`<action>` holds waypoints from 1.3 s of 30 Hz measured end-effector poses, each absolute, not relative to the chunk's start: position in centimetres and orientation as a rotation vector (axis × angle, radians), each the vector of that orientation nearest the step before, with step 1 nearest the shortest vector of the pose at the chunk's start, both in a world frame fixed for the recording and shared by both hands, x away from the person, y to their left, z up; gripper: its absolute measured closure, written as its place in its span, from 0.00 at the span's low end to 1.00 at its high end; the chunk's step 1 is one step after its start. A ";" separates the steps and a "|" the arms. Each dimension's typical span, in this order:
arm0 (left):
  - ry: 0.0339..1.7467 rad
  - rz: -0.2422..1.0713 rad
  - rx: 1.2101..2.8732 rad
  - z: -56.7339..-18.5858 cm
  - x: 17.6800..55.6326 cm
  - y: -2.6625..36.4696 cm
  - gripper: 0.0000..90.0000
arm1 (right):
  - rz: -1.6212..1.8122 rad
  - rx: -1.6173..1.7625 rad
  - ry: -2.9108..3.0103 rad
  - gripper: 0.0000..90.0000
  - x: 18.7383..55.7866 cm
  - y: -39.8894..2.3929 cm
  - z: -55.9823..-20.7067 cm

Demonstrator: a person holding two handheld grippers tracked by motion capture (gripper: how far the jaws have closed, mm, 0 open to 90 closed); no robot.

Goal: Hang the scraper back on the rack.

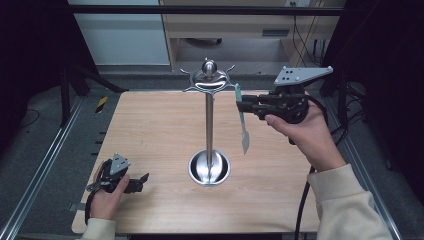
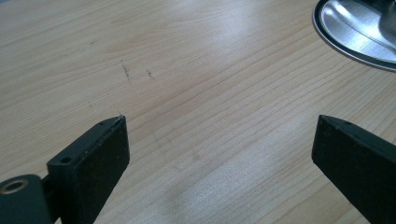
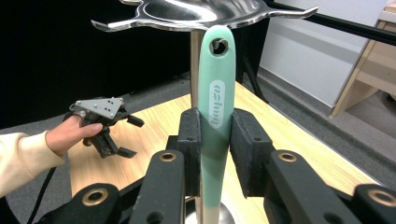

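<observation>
- At the upper right of the high view, my right gripper (image 1: 242,106) pinches a mint-green handled utensil (image 1: 242,120), which hangs blade-down beside the steel hanging rack (image 1: 209,120) at centre frame.
- In the right gripper view the jaws are pressed against both sides of the green handle (image 3: 215,112), about midway up; the hanging hole (image 3: 218,45) sits at upper centre, just under one of the rack's hooks (image 3: 112,24).
- I judge the utensil light and stiff: a slim metal blade (image 1: 245,140) with a soft-looking, rubbery handle that should grip well between the pads.
- The handle is where I would hold it; the smooth, narrow blade would likely slip and swing. A hold lower on the handle leaves the hole free for the hook.
- The long blade below the grip may pendulum, so I would keep the handle upright.
- At the lower left of the high view, my left gripper (image 1: 140,181) rests low over the wooden table (image 1: 150,130); in the left gripper view its jaws stand spread apart with nothing between them, near the rack's round base (image 2: 355,32).
</observation>
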State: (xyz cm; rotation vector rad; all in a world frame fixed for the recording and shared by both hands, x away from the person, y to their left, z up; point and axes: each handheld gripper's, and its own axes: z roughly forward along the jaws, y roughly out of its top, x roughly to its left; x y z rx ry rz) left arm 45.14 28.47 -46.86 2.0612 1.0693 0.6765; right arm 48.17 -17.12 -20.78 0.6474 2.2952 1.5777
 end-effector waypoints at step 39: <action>1.078 0.675 2.052 -46.8 45.1 28.7 0.04 | 1.624 0.636 2.167 0.79 47.4 -17.2 -21.9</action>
